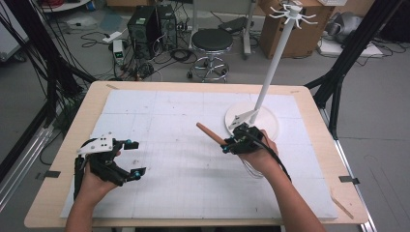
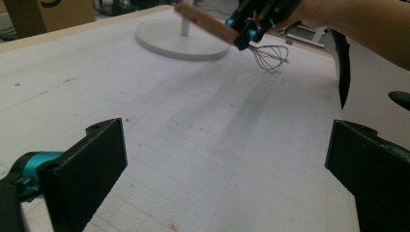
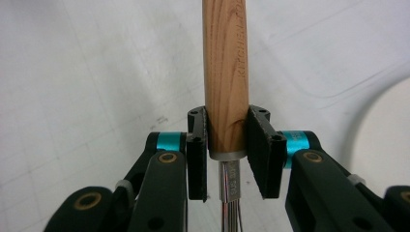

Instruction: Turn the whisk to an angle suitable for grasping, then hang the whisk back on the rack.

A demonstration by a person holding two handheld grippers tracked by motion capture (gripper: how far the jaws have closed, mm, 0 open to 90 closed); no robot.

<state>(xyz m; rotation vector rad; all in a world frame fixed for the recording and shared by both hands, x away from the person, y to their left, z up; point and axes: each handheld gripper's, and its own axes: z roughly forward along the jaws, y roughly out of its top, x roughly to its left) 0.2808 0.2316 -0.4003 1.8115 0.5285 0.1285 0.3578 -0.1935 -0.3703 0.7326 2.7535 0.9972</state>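
Whisk (image 2: 227,36) squeezed by its wooden handle in my right gripper (image 1: 231,141) near the desk's (image 1: 67,140) far right corner, my left gripper (image 1: 133,158) wide open near the left edge, gripping nothing.

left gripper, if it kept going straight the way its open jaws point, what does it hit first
Probably nothing near: the left gripper faces bare white table mat. Farther along that line sit the wooden-handled wire whisk held by the right gripper and the round white stand base; depth is unclear, so which comes first is uncertain.
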